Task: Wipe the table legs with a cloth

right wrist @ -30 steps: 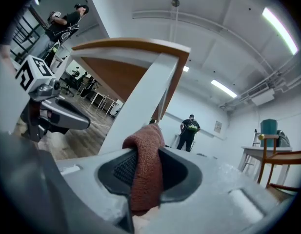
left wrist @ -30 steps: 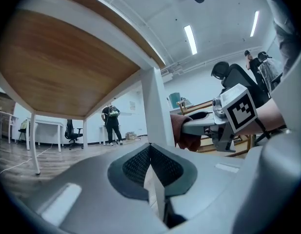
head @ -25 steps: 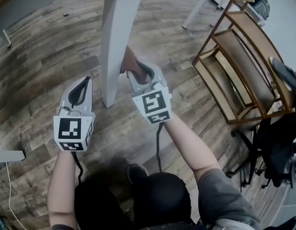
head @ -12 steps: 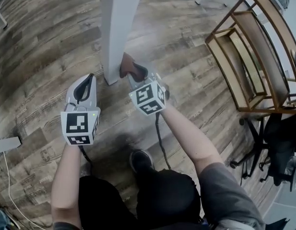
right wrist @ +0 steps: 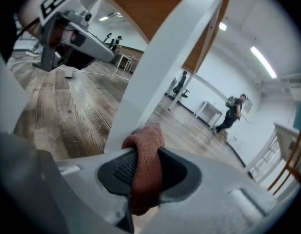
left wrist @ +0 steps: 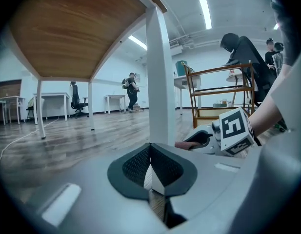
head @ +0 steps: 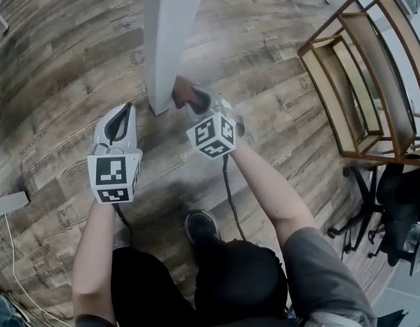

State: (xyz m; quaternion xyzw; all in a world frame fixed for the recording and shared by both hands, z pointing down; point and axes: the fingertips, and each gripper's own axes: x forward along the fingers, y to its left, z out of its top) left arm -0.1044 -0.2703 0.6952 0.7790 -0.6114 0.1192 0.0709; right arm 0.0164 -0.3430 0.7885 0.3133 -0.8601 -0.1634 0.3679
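Observation:
A white table leg (head: 167, 33) stands on the wood floor, its foot (head: 158, 106) just ahead of my hands. My right gripper (head: 186, 95) is shut on a rust-brown cloth (head: 182, 92), which presses against the leg's lower right side near the floor. The right gripper view has the cloth (right wrist: 146, 165) pinched between the jaws, touching the leg (right wrist: 155, 77). My left gripper (head: 121, 116) hovers left of the leg's foot, apart from it, jaws shut with nothing between them. In the left gripper view the leg (left wrist: 160, 96) rises straight ahead under the wooden tabletop (left wrist: 77, 28).
A wooden shelf rack (head: 359, 80) stands to the right, with a dark office chair (head: 393, 210) nearer me. A white cable (head: 9, 251) and a white bracket (head: 5, 204) lie on the floor at left. Other desks and people stand far off (left wrist: 130, 94).
The right gripper has slid the cloth down the leg, from partway up to close by its foot. The left gripper stayed beside the leg, jaws shut.

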